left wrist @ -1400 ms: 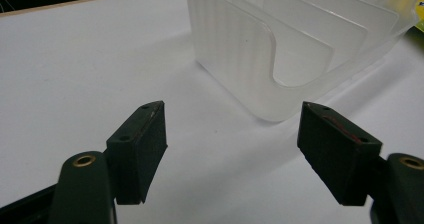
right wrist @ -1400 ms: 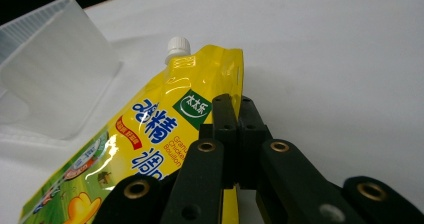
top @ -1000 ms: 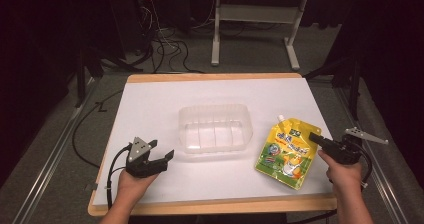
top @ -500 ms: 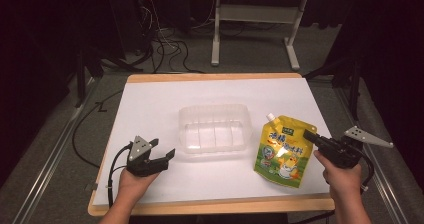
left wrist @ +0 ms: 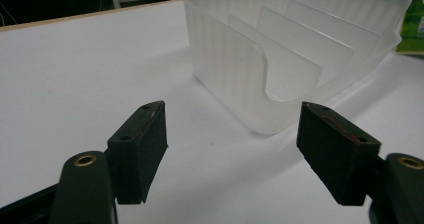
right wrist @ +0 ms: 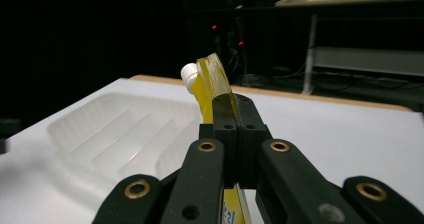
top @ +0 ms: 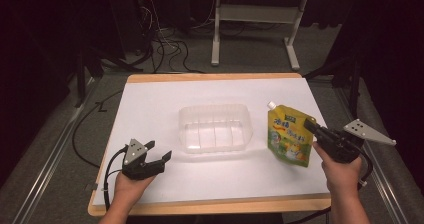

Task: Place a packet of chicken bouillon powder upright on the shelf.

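Observation:
A yellow and green spouted drink pouch [top: 288,134] with a white cap hangs lifted off the white table at the right, beside a clear plastic tray [top: 215,128]. My right gripper [top: 311,129] is shut on the pouch's right edge; in the right gripper view the jaws pinch the thin yellow pouch [right wrist: 212,81] edge-on, its cap pointing up and away. My left gripper [top: 159,153] rests low at the table's front left, open with nothing between its fingers. The left gripper view looks past its fingertips [left wrist: 141,149] at the tray's near corner [left wrist: 280,79], a short way ahead.
The white sheet [top: 150,109] covers a wood-edged table. The ribbed tray sits at its middle with dividers inside. Beyond the far edge are a dark floor, cables [top: 165,44] and a desk frame [top: 255,24].
My right gripper has risen with the pouch, lifting it from lying flat to hanging more upright and slightly nearer the tray. The left gripper has stayed put.

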The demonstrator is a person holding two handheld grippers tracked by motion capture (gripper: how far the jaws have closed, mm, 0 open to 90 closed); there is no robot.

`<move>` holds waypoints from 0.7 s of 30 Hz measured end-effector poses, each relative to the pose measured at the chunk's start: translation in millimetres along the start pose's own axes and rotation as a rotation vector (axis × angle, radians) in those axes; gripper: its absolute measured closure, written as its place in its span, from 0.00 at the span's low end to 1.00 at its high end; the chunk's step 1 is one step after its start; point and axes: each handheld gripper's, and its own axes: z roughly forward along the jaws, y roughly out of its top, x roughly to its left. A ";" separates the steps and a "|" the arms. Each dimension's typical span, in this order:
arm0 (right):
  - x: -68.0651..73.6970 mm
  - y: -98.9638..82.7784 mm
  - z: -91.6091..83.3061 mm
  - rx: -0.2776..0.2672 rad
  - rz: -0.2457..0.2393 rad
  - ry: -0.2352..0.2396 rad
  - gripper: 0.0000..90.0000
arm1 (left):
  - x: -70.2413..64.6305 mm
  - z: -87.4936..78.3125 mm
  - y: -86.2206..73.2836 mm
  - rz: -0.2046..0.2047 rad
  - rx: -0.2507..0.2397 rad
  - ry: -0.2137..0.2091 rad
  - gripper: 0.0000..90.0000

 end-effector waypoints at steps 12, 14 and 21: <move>-20.2 -12.4 -1.5 -0.057 -0.019 -0.176 1.00 | -5.9 1.6 1.4 -0.009 -0.011 -0.012 0.33; -18.3 -16.0 -6.0 -0.059 -0.018 -0.176 0.99 | -9.7 7.8 3.7 0.000 -0.011 -0.022 0.34; -10.4 -29.5 -21.8 -0.015 -0.033 -0.201 0.96 | -22.1 32.2 12.6 0.015 -0.017 -0.022 0.40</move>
